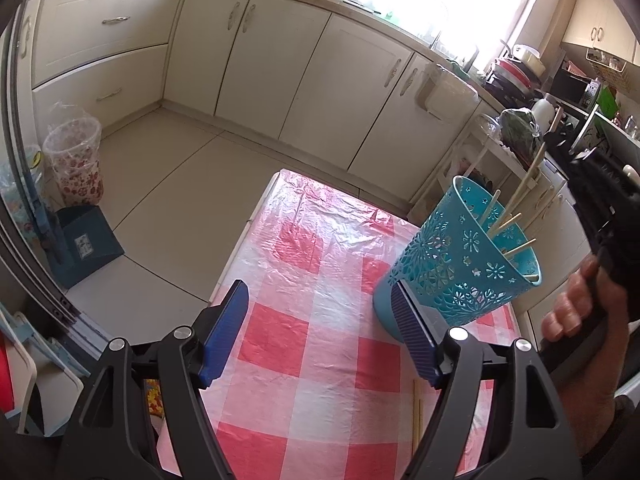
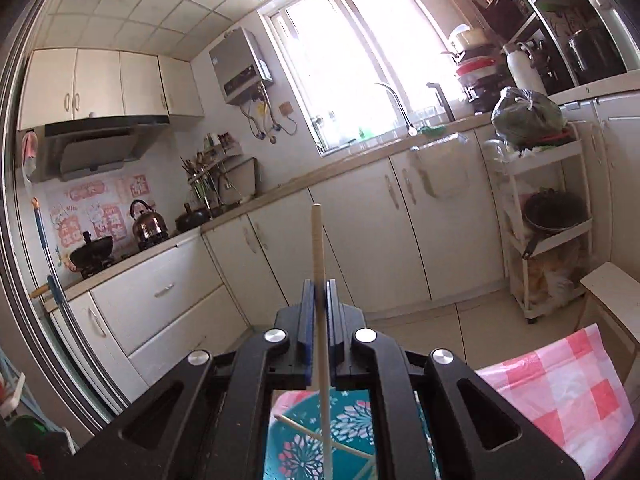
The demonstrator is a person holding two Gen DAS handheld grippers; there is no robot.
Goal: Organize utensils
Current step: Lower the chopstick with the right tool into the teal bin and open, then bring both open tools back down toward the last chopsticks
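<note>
Left view — left gripper (image 1: 320,332) gapes empty beside the teal holder (image 1: 460,256) on the checked table (image 1: 320,360); right view — right gripper (image 2: 319,312) pinches one chopstick (image 2: 318,248) upright above it: lower straight, release late.

Kettle (image 2: 148,224), wok (image 2: 91,250), floral bin (image 1: 76,160)

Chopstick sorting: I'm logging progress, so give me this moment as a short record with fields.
holder: turquoise perforated plastic cup on the red-and-white checked tablecloth, several chopsticks inside
left gripper: open, one pad beside the cup
right gripper: shut on one pale wooden chopstick, above the cup
left on table: chopsticks
</note>
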